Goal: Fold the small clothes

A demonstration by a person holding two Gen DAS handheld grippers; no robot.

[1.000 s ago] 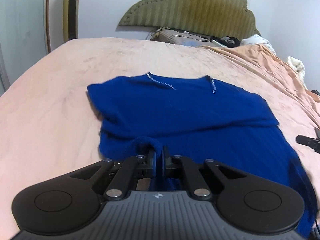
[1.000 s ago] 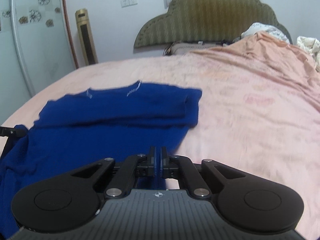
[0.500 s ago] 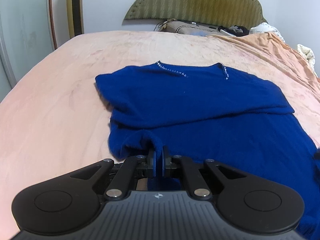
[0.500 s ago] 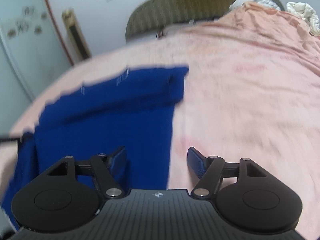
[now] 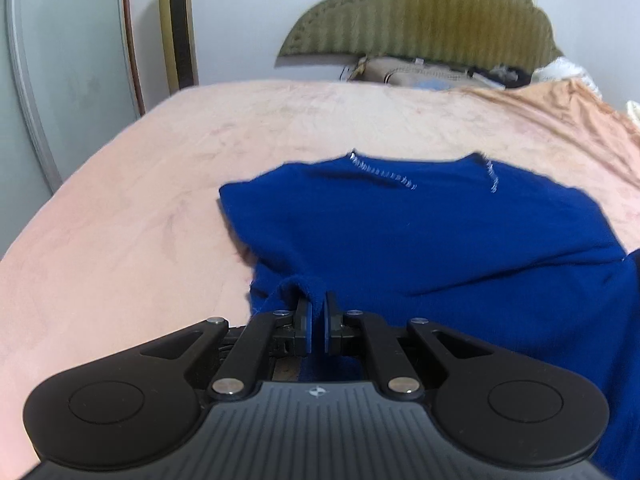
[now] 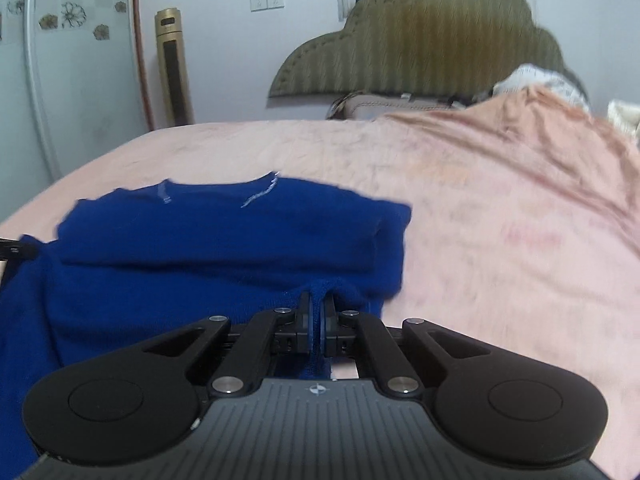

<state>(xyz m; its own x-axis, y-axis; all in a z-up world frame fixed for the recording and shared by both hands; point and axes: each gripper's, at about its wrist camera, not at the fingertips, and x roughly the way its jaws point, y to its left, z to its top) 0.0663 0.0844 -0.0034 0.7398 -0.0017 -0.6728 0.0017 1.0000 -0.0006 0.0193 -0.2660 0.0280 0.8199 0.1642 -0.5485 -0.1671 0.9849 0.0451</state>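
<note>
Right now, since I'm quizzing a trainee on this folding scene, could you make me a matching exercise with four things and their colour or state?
Things:
1. blue top
2. bed cover
3. headboard
4. right gripper

Descriptions:
A. olive green, ribbed, against the wall
B. shut on a pinch of blue cloth
C. pale pink, spread across the bed
D. dark blue, with pale stitching at the neckline

Pairs: 1-D, 2-C, 3-A, 4-B

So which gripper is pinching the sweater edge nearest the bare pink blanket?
The right gripper: its pinched fold of blue sweater sits beside open pink blanket.
</note>
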